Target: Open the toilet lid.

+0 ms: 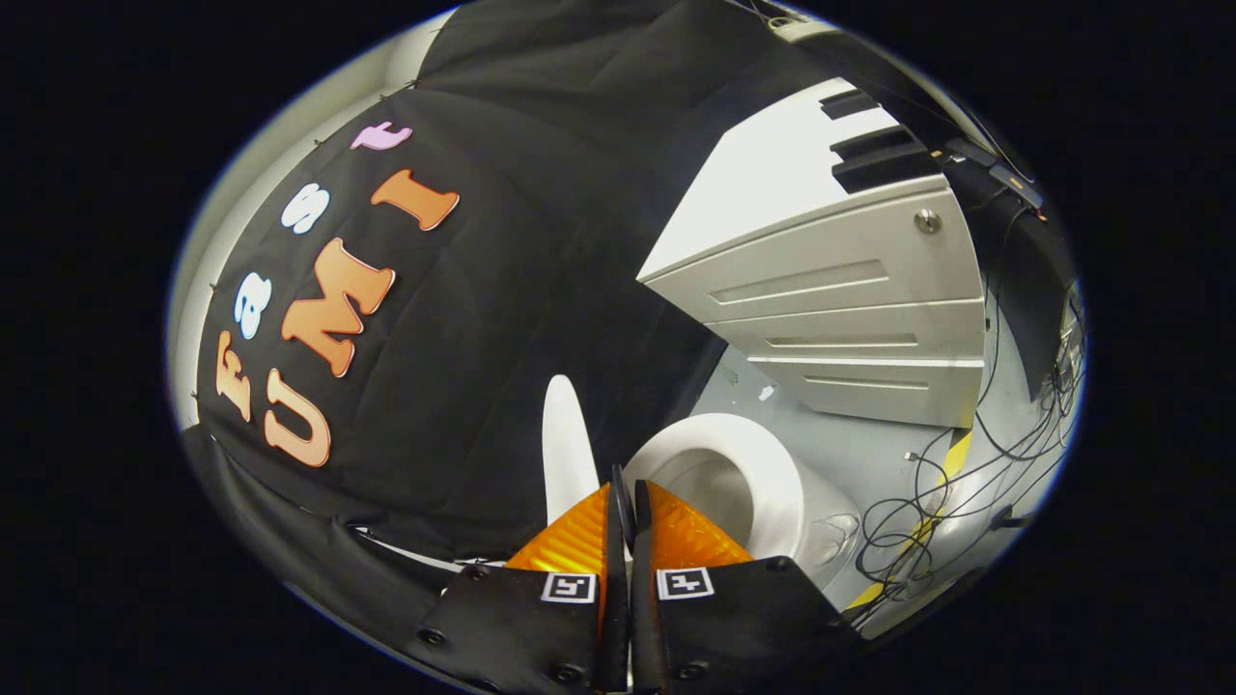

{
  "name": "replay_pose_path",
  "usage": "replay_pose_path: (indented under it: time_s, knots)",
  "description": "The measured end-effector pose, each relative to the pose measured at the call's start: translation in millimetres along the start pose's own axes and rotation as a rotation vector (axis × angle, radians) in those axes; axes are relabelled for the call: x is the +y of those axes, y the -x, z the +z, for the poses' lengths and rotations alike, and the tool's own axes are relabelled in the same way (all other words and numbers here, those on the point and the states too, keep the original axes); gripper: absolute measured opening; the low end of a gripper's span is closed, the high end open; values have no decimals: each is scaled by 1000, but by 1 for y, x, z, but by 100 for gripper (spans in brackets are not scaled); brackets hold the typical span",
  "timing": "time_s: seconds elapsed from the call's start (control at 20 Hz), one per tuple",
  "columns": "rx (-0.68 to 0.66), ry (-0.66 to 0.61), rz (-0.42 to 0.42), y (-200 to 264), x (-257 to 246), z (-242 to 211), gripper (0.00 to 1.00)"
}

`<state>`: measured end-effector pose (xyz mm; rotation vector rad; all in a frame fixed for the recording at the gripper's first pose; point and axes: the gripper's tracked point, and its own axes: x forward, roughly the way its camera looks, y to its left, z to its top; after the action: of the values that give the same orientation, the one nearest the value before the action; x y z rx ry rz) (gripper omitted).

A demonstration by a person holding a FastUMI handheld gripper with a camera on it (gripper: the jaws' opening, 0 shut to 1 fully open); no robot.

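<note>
Pressing together with nothing between them, the gripper's (626,497) two fingers point past the toilet. Its lid (567,449) stands raised just ahead of the fingertips, leaning toward the black cloth wall (502,319), beside the open seat (763,473). Beyond sit a grey drawer cabinet (830,290) and tangled cables (927,502). No readable label shows on the toilet.

- The floor (850,449) is pale grey.
- A white toilet (763,483) stands on it.
- A grey drawer cabinet (840,319) stands on it, behind the toilet.
- Black cables (927,512) lie in loops beside the toilet.
- A yellow and black stripe (951,454) runs under the cables.
</note>
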<state>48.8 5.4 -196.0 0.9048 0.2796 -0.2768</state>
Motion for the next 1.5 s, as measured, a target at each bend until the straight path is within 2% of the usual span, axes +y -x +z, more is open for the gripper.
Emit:
replay_pose_path:
  time_s: [0.9, 1.3, 1.5]
  knots:
    - [-74, 296, 2, 59, 151, -32, 9]
    - [-86, 370, 47, 72, 203, -59, 9]
    - [-84, 446, 89, 88, 235, -84, 9]
